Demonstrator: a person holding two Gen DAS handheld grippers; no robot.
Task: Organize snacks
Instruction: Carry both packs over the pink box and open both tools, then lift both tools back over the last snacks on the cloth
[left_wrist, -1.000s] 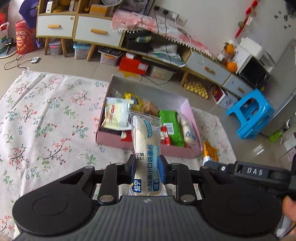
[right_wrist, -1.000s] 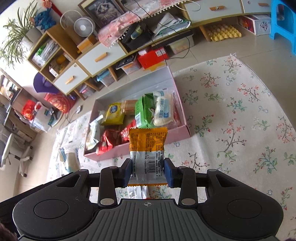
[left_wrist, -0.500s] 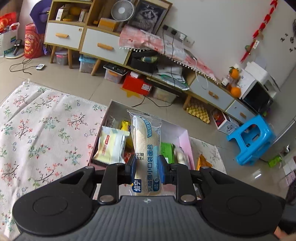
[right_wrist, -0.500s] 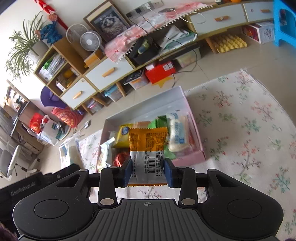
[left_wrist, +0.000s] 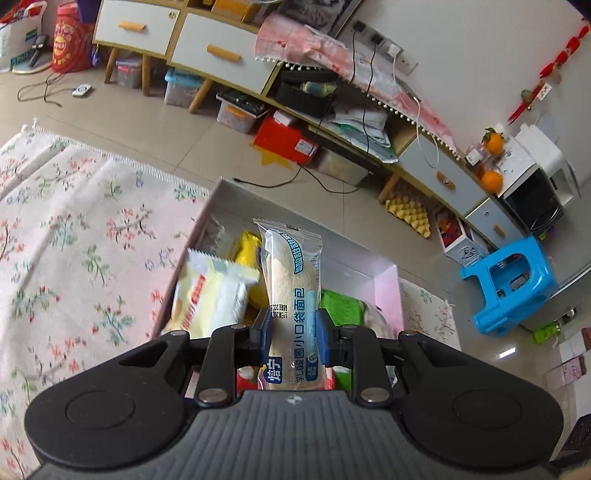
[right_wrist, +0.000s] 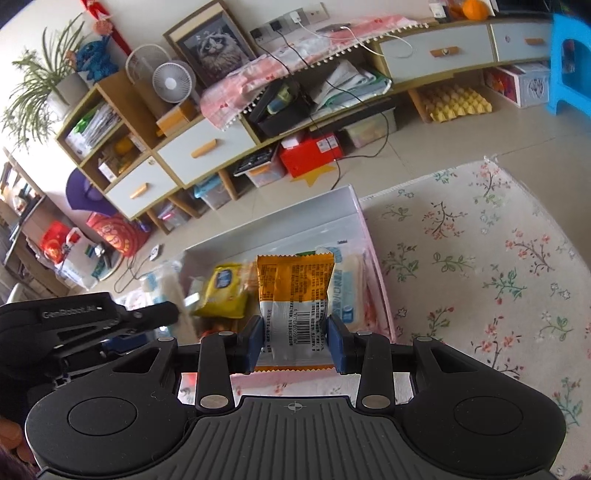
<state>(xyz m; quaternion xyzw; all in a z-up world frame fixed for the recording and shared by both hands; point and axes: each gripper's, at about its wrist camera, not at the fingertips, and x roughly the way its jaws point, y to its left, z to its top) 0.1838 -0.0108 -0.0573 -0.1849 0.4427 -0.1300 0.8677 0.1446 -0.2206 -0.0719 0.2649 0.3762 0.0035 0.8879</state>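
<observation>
My left gripper (left_wrist: 291, 334) is shut on a long bread roll in a clear and blue wrapper (left_wrist: 290, 280), held upright over the near part of the pink snack box (left_wrist: 389, 291). My right gripper (right_wrist: 295, 338) is shut on an orange and white snack packet (right_wrist: 293, 295), hanging above the same pink box (right_wrist: 380, 291) near its front wall. Inside lie a cream packet (left_wrist: 210, 299), a yellow packet (right_wrist: 223, 291), a green pack (left_wrist: 341, 306) and a white bread pack (right_wrist: 345, 288). The left gripper body (right_wrist: 88, 321) shows at the left of the right wrist view.
The box sits on a floral rug (left_wrist: 74, 240) on a tiled floor. Behind it runs a low cabinet with drawers (right_wrist: 207, 147), with a red box (left_wrist: 286, 138) and plastic bins underneath. A blue stool (left_wrist: 508, 288) stands to the right of the rug.
Both grippers have moved forward over the box, each still holding its snack. The box now lies close under them, and the left gripper has rolled a little.
</observation>
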